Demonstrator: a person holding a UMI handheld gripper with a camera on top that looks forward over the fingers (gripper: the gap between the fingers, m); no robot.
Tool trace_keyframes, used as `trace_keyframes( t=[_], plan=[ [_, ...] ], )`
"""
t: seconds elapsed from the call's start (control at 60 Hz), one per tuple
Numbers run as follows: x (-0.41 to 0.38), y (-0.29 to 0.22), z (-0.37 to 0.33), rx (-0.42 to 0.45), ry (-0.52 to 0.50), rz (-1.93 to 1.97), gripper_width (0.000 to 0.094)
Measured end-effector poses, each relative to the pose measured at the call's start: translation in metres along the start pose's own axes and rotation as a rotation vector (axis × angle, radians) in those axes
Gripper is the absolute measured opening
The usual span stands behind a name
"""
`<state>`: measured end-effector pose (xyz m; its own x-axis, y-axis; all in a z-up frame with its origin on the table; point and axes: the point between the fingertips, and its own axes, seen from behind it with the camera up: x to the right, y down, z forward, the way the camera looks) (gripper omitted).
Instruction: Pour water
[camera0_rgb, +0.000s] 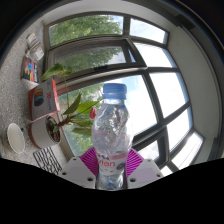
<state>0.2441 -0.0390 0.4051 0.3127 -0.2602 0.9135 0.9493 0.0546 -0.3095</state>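
The tool (109, 168) is clenched on a capped water bottle (111, 135), held upright between its pads, lifted before the window (150, 70); a white cup (17, 136) stands well to the left; next, judging so, uncapping or carrying toward it.

A large bay of windows (130, 60) with white frames fills the scene from twelve round to four o'clock, daylight pouring through the panes. Green trees (85, 30) show outside beyond the glass. At nine o'clock a leafy potted plant (62, 105) stands in a white pot by the sill. At ten o'clock, a grey wall (18, 70) carries a shelf with small coloured items, too small to identify.
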Motion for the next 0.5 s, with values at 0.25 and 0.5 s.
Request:
trace_keyframes(
  t=[0.25,0.5],
  plan=[
    [-0.015,0.051,-0.030,-0.095,-0.081,0.930,0.0305],
    [-0.172,0.119,-0.047,-0.254,-0.281,1.167,0.0305]
  ],
)
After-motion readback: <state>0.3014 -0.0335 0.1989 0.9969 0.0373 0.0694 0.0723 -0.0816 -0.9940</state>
